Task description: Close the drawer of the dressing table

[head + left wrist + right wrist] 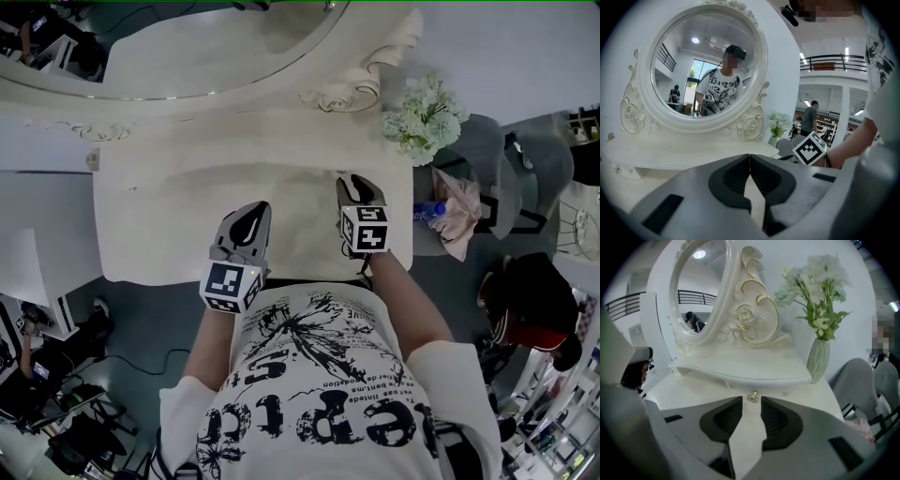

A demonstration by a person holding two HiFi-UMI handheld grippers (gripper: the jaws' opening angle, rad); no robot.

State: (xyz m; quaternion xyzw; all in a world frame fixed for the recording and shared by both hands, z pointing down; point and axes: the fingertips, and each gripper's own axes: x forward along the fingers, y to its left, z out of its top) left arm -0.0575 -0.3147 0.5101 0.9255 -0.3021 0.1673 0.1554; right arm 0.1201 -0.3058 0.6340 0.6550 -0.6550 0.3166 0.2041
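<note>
– Grippers: how many, and how do they stand?
– Two, one in each hand, both over the dressing table (178,216). Left gripper (247,221): jaws meet at the tips, nothing between them. Right gripper (355,189): jaws a narrow slot apart, nothing in the slot. Two marker cubes, one on each gripper.

– Drawer?
– Straight ahead of the right gripper, tucked under the raised shelf (740,369). Two small knobs show there: one knob (752,397) just off the right gripper's jaw tips, in line with the slot, and a second knob (786,392) a little to that gripper's right. Cannot tell if the tips touch the first knob, nor if the drawer front sits fully in.

– Other items?
– One oval mirror (187,47), beyond both grippers. One vase of pale flowers (819,357), ahead and to the right of the right gripper, at the shelf's end. One grey chair (487,169), further right, off the table.
</note>
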